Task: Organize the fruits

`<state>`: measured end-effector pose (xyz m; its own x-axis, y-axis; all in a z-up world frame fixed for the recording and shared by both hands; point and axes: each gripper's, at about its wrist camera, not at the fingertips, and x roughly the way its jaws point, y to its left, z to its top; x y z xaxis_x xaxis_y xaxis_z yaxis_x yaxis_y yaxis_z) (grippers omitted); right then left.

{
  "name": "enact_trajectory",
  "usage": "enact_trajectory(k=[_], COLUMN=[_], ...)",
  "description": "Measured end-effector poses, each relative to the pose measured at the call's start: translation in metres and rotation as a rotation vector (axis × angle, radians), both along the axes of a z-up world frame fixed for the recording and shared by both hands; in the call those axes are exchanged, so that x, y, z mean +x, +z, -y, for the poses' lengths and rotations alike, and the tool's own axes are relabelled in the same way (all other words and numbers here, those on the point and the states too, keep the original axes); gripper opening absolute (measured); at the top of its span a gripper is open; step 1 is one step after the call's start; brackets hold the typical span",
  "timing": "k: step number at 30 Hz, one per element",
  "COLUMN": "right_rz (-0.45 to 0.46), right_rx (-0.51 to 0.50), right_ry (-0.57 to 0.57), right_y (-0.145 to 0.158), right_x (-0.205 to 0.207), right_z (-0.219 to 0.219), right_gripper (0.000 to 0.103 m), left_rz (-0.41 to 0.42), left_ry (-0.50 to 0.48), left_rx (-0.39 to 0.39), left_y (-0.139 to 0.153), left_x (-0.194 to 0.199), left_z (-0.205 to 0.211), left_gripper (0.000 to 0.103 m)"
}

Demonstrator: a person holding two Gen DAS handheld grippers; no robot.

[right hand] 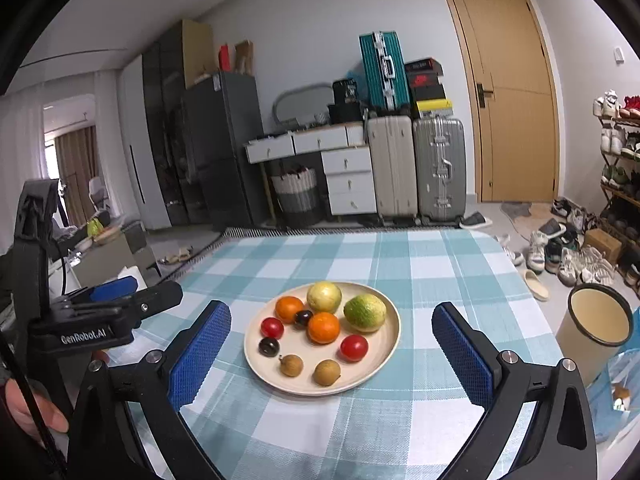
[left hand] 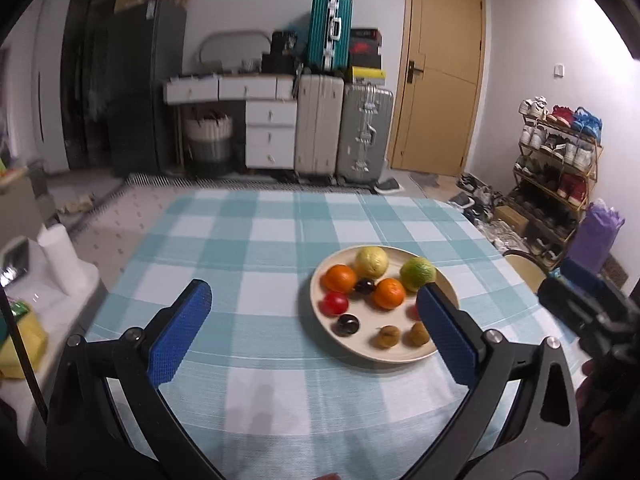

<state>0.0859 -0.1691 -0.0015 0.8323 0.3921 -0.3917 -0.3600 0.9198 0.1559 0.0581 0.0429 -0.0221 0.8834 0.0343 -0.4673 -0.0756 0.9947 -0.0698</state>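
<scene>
Both tools spread wide, nothing pinched: right gripper [right hand: 330,356] frames the plate [right hand: 394,334] at frame centre, left gripper [left hand: 314,330] sits lower left of it. All nine fruits on the plate: oranges [right hand: 323,327], tomatoes [right hand: 354,347], lemon [right hand: 324,297], lime [right hand: 365,312], plums, longans. Looks like sorting's done or idle; next move needs a target, tablecloth [right hand: 440,264] otherwise bare

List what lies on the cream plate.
On the plate: two oranges, a yellow fruit, a green one, two tomatoes, two dark plums, two brown longans. Nothing appears covered.
</scene>
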Motion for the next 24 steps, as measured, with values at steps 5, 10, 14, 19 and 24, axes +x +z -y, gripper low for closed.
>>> enact_trajectory(k=[5,10,14,19,24], right_rz=[0.008,0.095,0.138,0.194,0.262], right_rx=[0.042,0.002,-0.003,-0.029,-0.077], right_ry=[0.021,0.011,0.01,0.006,0.005], right_y=[-0.002,-0.003,-0.009,-0.017,-0.033], right_x=[-0.014,-0.026,-0.035,-0.047,-0.055], right_z=[0.003,0.0,-0.001,-0.003,-0.009], right_gripper=[0.103,0.103,0.103,0.103,0.103], left_rz=[0.11,0.177,0.165,0.237,0.247], left_ry=[0.02,0.015,0.017,0.103,0.109], left_rx=[0.068,0.129,0.112,0.12,0.06], left_y=[0.001,-0.001,-0.009,-0.02,-0.036], left_x=[-0.027,-0.042,-0.043,-0.047,-0.047], left_z=[0.007,0.018,0.018,0.015,0.006], left_gripper=[0.103,0.103,0.103,0.103,0.103])
